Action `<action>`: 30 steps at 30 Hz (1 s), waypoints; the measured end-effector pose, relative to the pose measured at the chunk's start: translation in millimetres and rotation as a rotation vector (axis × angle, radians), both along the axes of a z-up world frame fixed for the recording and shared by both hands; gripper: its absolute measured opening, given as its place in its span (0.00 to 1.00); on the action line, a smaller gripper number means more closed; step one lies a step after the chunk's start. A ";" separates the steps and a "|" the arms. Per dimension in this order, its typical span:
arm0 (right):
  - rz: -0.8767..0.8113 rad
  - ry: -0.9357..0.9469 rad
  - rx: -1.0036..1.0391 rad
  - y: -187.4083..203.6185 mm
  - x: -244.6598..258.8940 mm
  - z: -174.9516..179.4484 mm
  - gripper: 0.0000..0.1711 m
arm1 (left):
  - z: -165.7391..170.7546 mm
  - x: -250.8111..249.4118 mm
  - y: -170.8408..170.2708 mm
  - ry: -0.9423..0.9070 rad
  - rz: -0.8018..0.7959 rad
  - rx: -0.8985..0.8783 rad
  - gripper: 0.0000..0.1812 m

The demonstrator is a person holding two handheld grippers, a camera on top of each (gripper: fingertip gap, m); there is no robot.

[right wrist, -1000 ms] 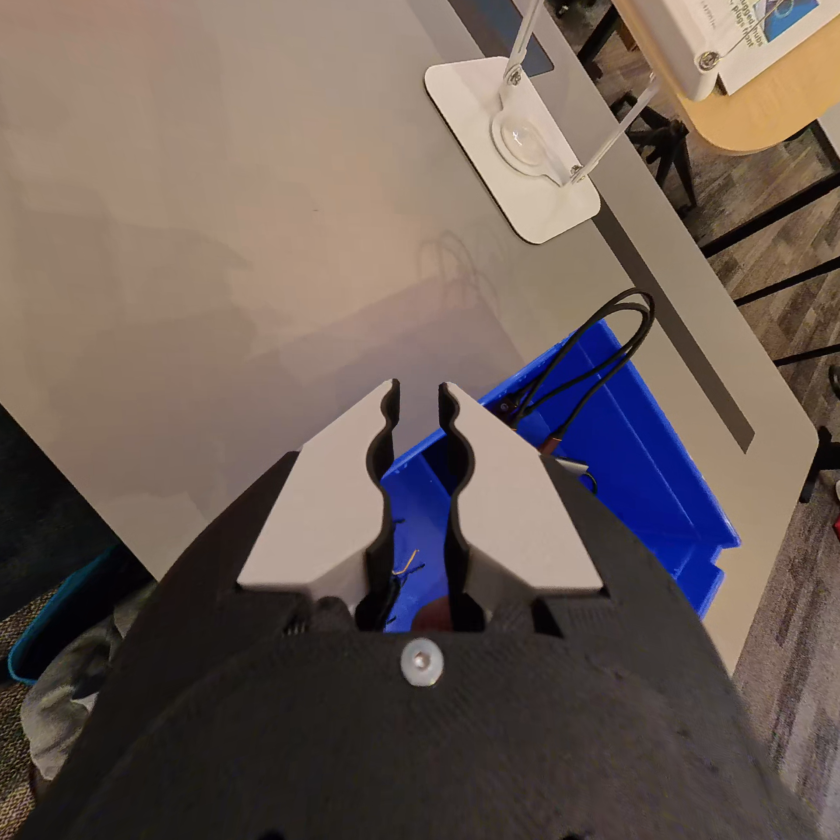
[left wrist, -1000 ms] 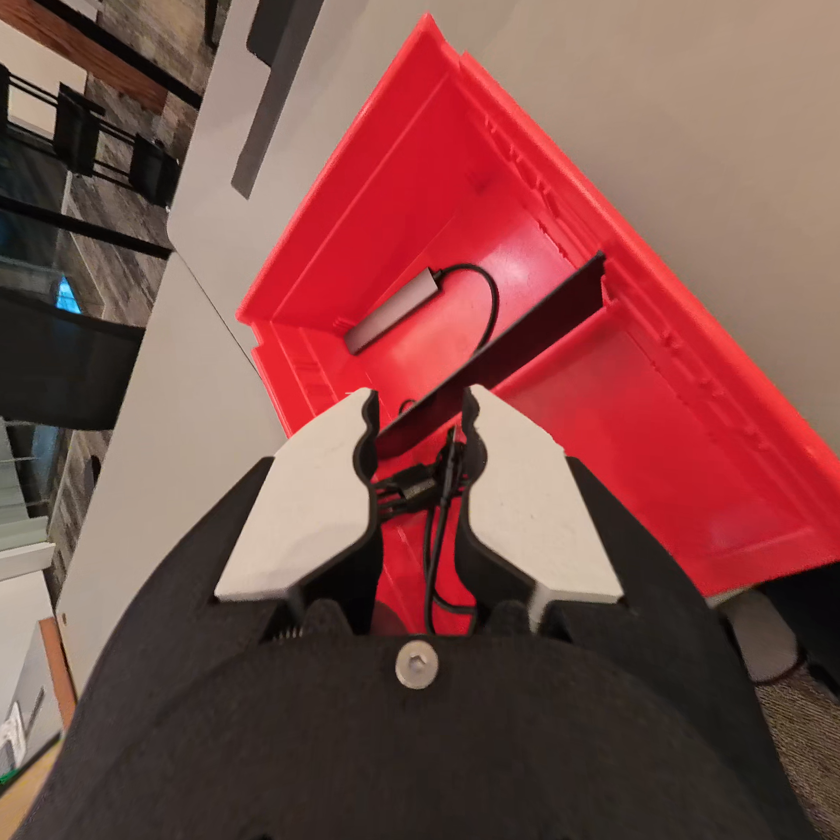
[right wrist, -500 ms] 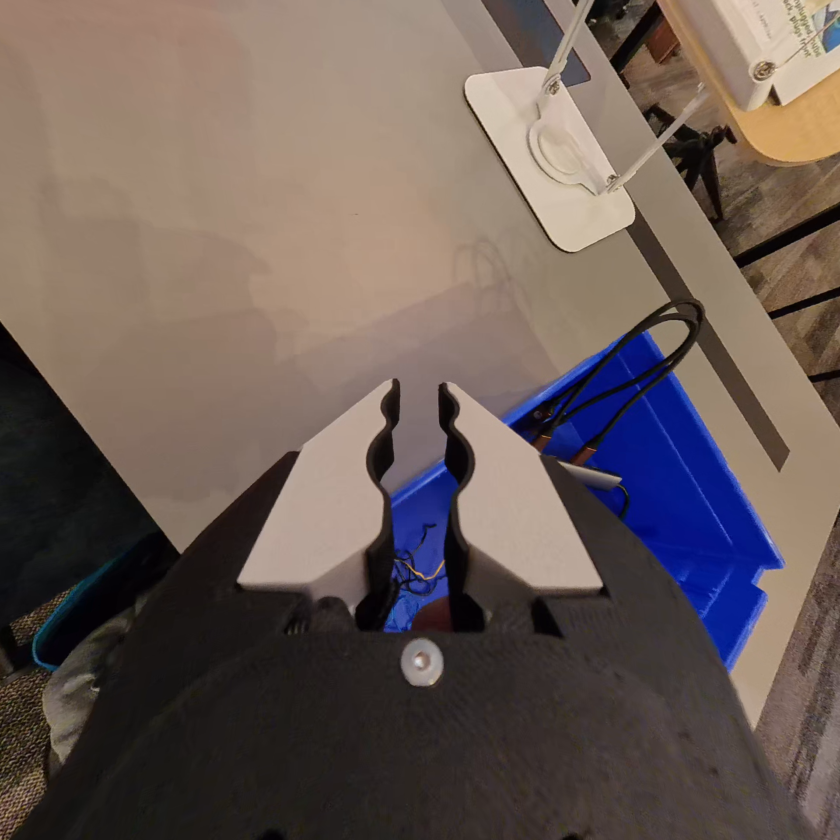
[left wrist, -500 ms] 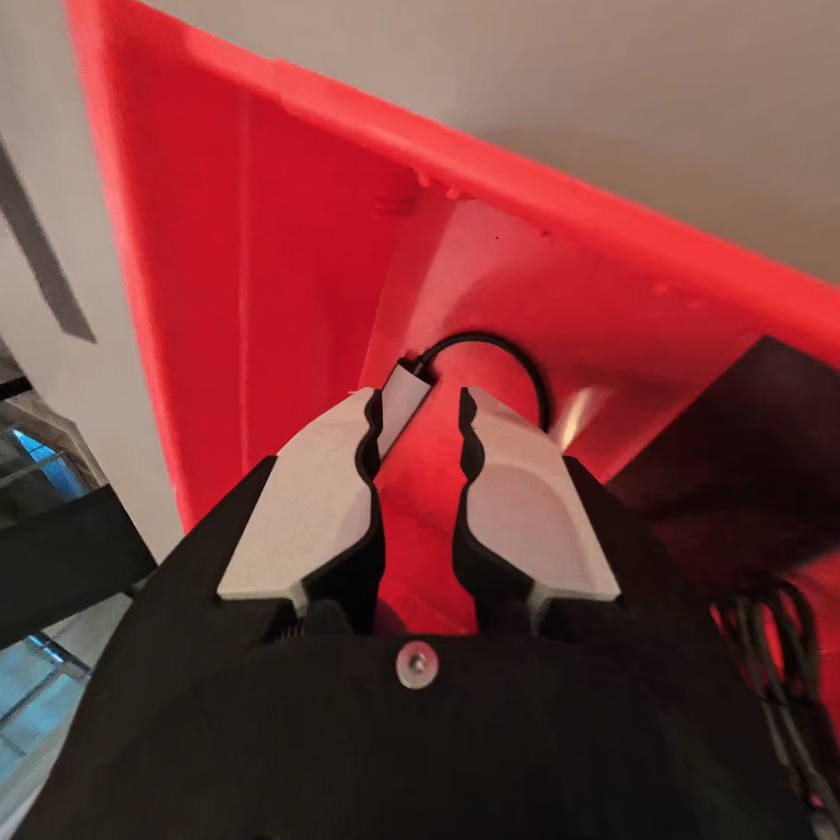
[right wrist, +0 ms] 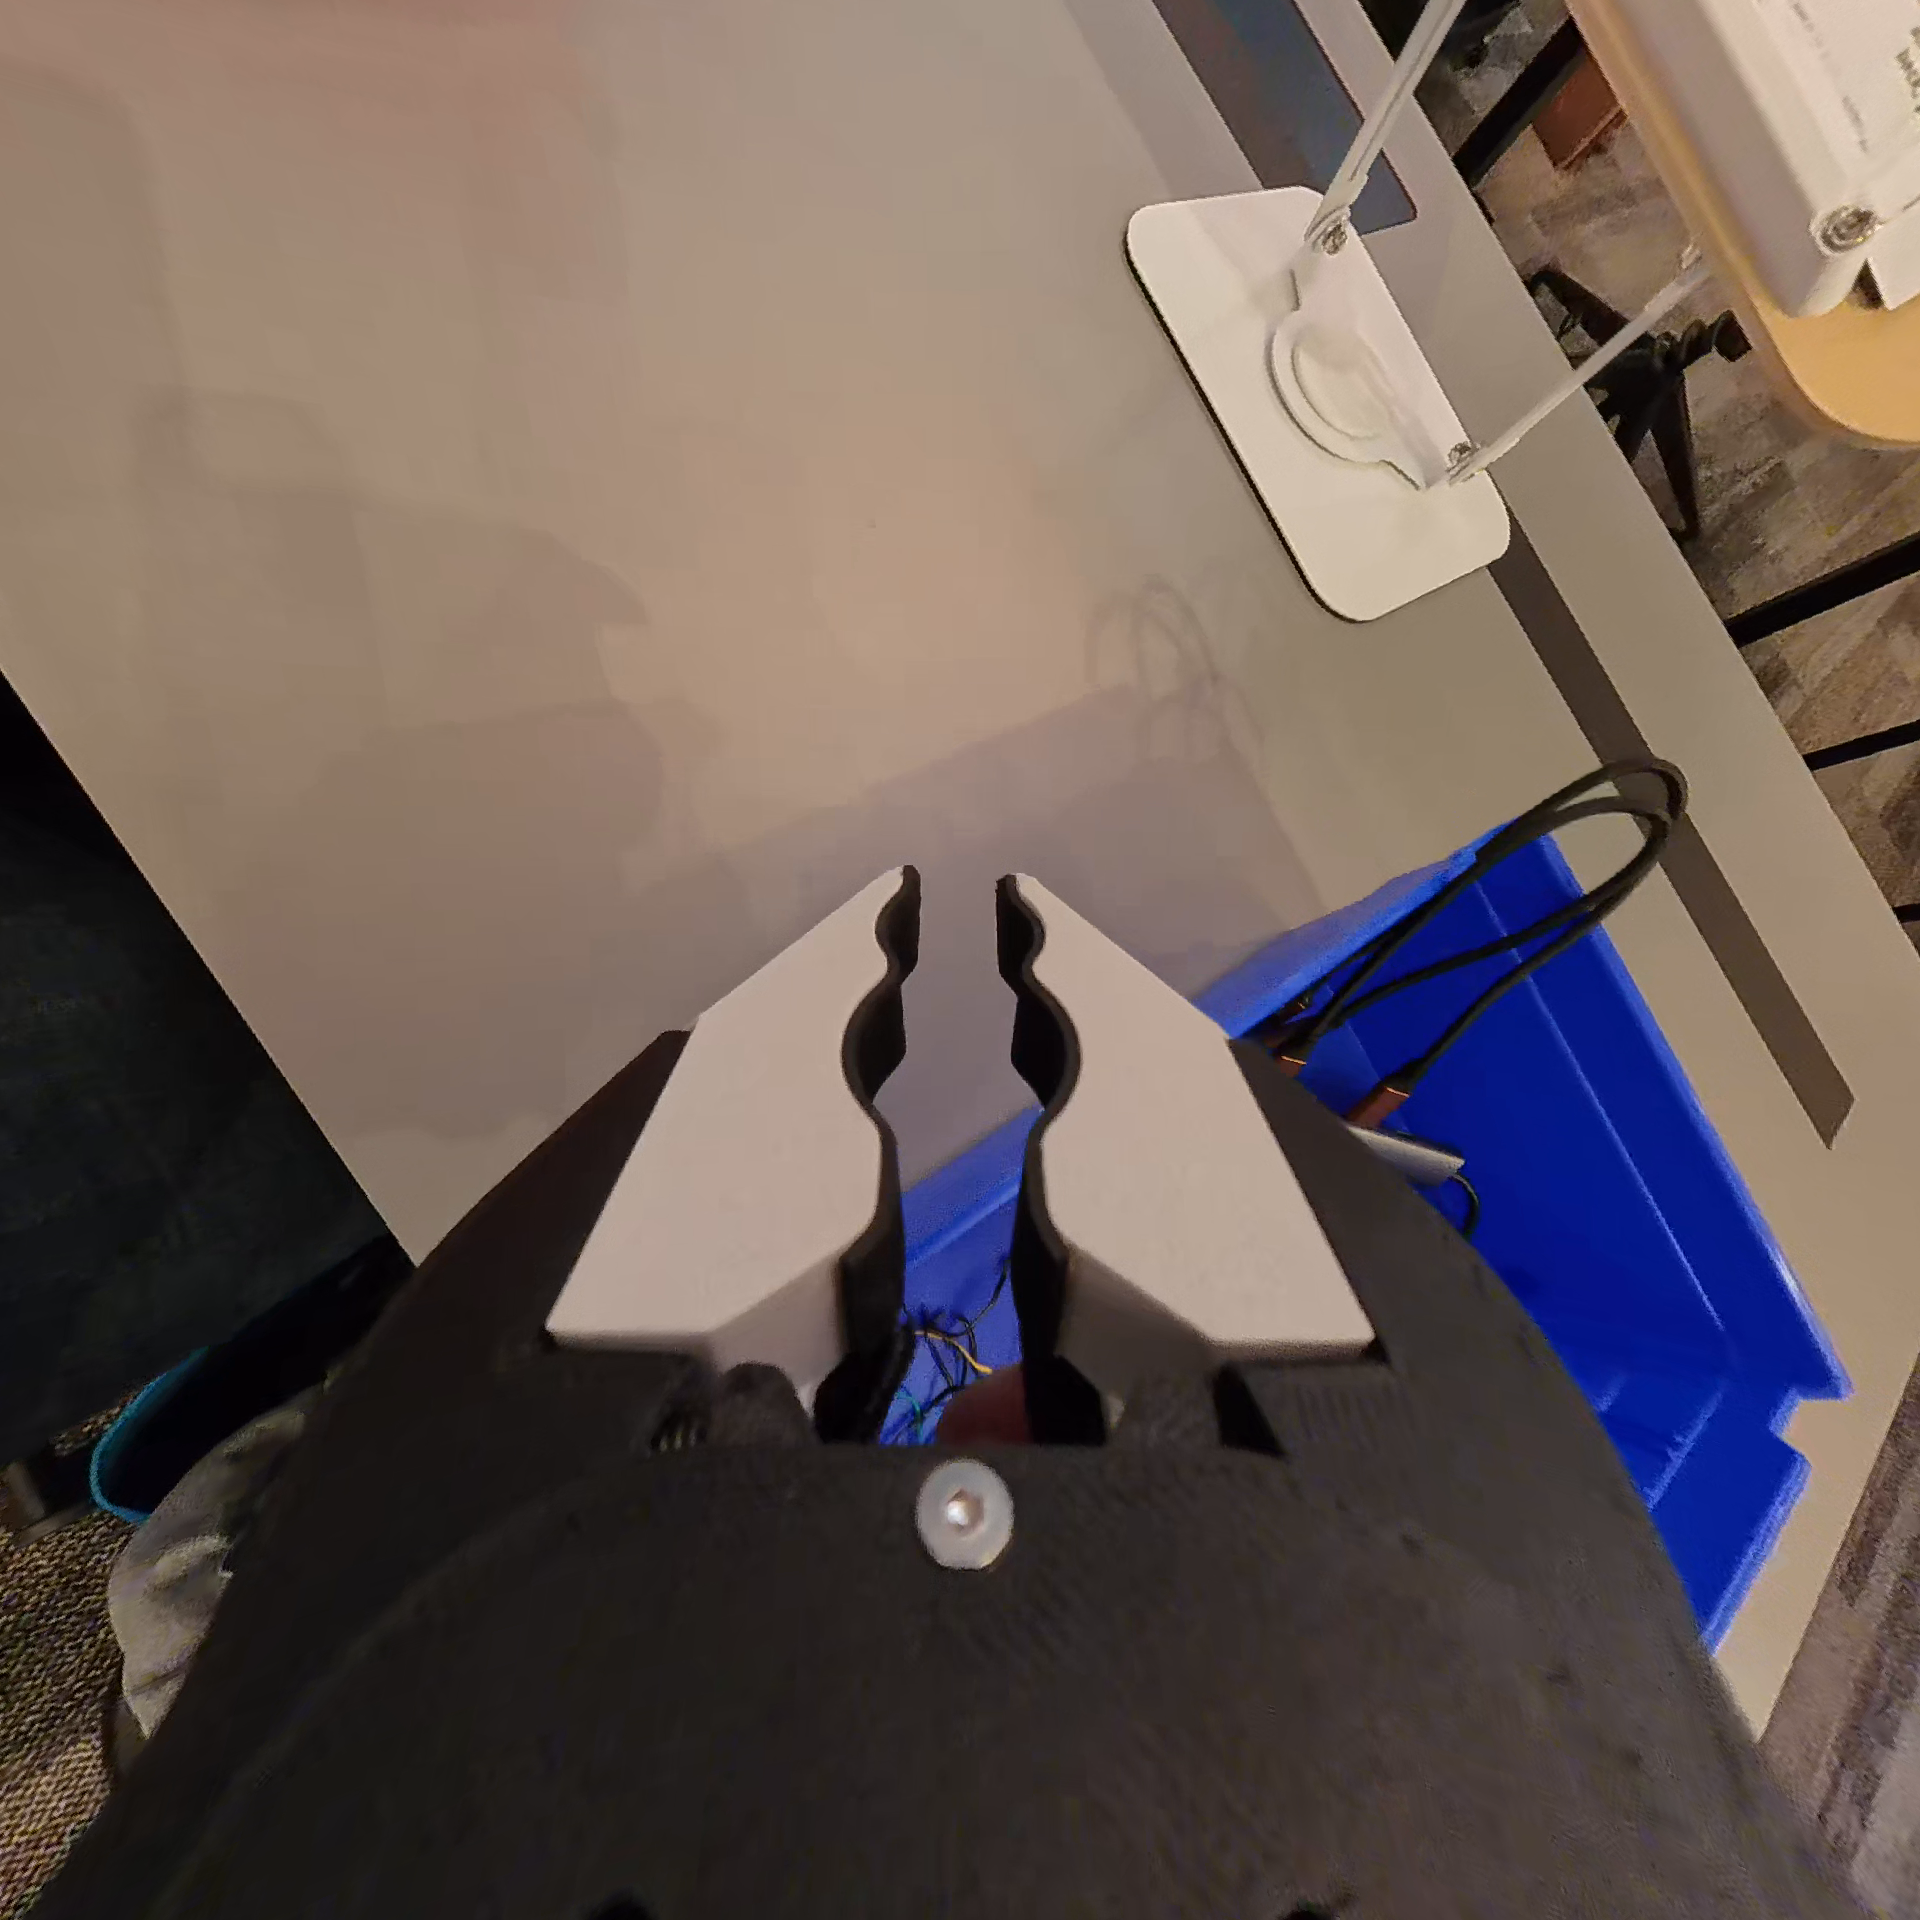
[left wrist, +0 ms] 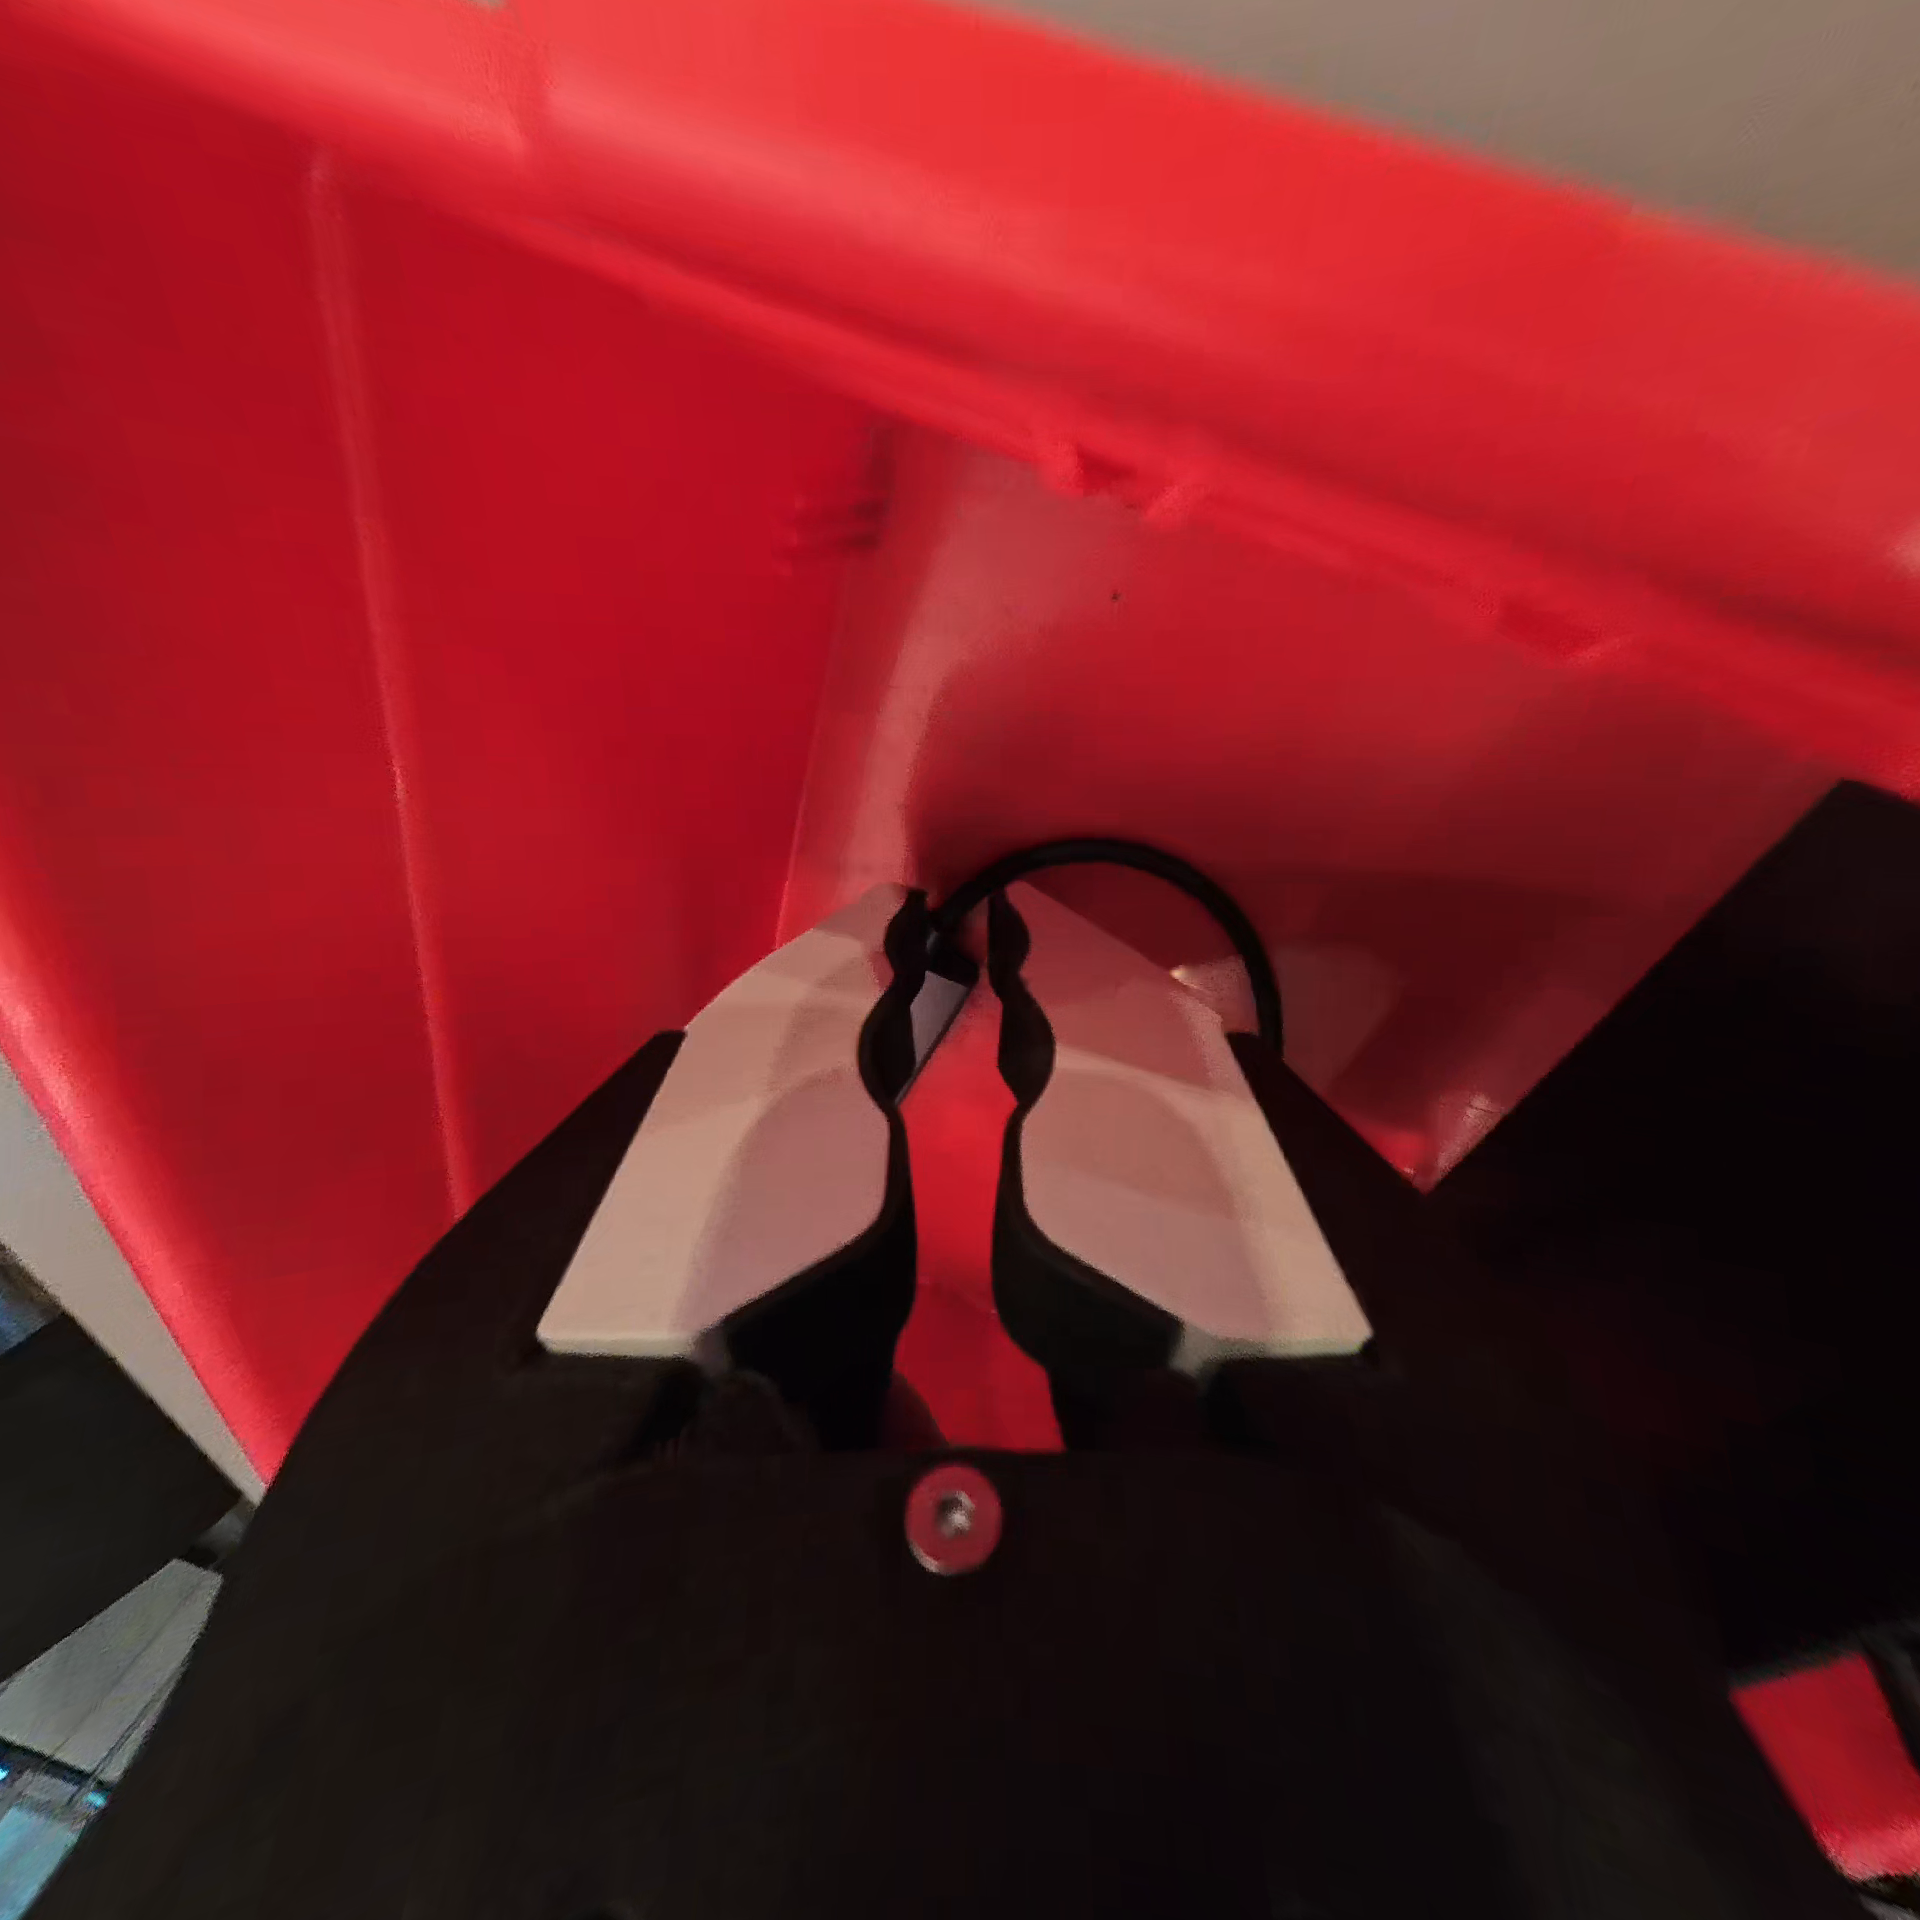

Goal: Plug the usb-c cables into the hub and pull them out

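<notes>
Grey hub between hand-held gripper fingers

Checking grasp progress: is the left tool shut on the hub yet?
Cannot tell. The left tool straddles the grey hub in the red bin; contact isn't visible.

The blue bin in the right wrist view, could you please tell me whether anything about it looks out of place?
Yes: black cables loop up over the blue bin's far rim instead of lying inside, and the bin overhangs the table edge.
</notes>
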State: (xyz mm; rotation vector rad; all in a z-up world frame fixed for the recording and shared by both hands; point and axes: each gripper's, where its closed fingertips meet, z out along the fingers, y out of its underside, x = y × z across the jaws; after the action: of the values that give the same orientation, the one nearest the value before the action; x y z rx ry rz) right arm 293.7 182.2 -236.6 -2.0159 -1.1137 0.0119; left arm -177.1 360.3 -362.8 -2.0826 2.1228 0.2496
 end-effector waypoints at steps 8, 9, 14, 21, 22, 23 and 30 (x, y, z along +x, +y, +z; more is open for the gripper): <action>0.014 -0.023 -0.003 0.5 -10.5 -0.5 0.07 | -0.6 1.0 0.1 0.002 -0.009 -0.045 0.03; 0.017 -0.024 -0.003 0.5 -11.4 -0.2 0.07 | 0.5 1.0 0.0 -0.011 -0.006 -0.029 0.03; 0.034 -0.027 0.007 2.8 -17.0 3.8 0.07 | 28.4 3.3 -3.6 -0.116 0.006 0.068 0.02; 0.079 -0.005 0.031 3.2 -37.9 9.7 0.07 | 74.5 -16.3 -6.2 -0.221 0.059 0.215 0.02; 0.087 -0.007 0.031 2.5 -41.3 9.3 0.07 | 80.2 -19.0 -6.9 -0.235 0.069 0.235 0.02; 0.096 -0.010 0.031 1.6 -44.7 8.8 0.07 | 85.2 -21.3 -7.9 -0.246 0.075 0.256 0.02; 0.144 -0.023 0.026 -3.6 -65.5 4.8 0.07 | 98.2 -22.9 -15.3 -0.332 0.139 0.360 0.02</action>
State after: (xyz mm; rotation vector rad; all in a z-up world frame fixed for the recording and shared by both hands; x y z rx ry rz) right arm 228.1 178.6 -231.8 -1.9137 -1.2650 0.0481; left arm -200.0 345.0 -264.6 -1.9060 1.6122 0.2592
